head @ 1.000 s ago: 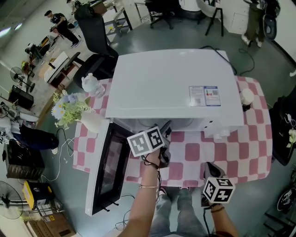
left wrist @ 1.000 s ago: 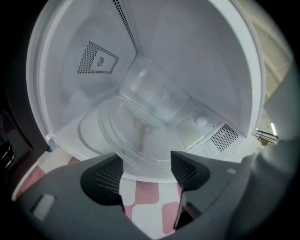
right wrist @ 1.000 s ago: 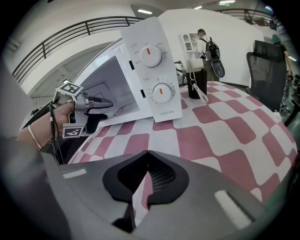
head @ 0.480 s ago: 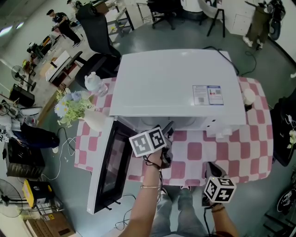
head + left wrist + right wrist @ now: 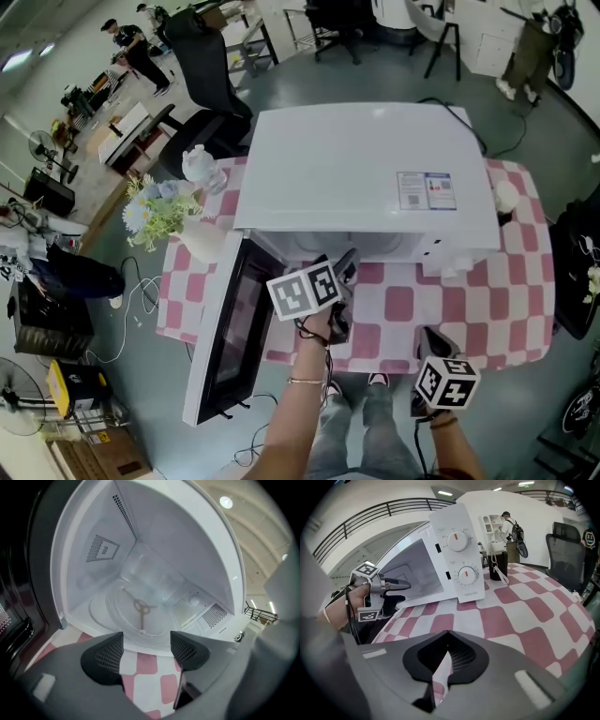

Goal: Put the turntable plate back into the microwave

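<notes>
Inside microwave [image 5: 366, 169] — turntable plate [image 5: 123, 620] lies flat | left gripper [image 5: 145, 651] jaws spread, empty | right gripper [image 5: 446, 654] jaws together

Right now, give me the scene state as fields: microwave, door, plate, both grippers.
microwave: white, standing on the checked tablecloth
door: swung open, on the left in the head view
turntable plate: clear, lying on the cavity floor, hub showing through it
left gripper: open, empty, at the cavity mouth, apart from the plate
right gripper: shut, empty, above the tablecloth
nearby: flowers by the door side; dark cup by the control panel
</notes>
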Demonstrator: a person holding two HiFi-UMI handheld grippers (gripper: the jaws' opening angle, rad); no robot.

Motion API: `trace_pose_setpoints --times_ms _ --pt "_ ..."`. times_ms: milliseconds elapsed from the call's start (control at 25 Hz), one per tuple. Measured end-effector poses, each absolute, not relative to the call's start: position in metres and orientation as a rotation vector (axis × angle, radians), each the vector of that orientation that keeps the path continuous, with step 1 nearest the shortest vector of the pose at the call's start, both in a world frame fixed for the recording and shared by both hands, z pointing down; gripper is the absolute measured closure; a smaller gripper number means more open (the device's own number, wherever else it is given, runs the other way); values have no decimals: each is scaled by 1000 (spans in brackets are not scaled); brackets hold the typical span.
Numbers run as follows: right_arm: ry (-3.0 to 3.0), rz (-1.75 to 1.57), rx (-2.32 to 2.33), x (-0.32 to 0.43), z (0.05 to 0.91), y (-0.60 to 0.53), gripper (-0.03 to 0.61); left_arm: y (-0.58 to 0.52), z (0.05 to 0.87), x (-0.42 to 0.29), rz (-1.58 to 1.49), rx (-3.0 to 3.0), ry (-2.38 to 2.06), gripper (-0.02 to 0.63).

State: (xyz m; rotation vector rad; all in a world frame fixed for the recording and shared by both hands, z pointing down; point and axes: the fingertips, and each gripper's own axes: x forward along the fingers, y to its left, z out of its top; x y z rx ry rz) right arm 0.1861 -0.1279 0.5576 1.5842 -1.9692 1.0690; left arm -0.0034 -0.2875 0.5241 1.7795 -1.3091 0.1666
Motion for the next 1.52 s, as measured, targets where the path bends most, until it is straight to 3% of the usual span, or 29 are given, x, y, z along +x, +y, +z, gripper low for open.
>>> trace_pose_setpoints --times_ms 800,1000,1400,1520 --pt "-2072 952 1661 169 485 -117 569 -202 450 -11 299 1997 -1413 365" --pt "-2127 894 1665 158 455 -119 569 -181 426 -14 328 2068 -1460 413" --pt "-2232 706 1665 139 392 -120 569 -150 387 -26 334 2163 -1574 604" --pt "-2250 675 1698 143 377 -123 569 -148 385 -29 331 2155 -1574 617"
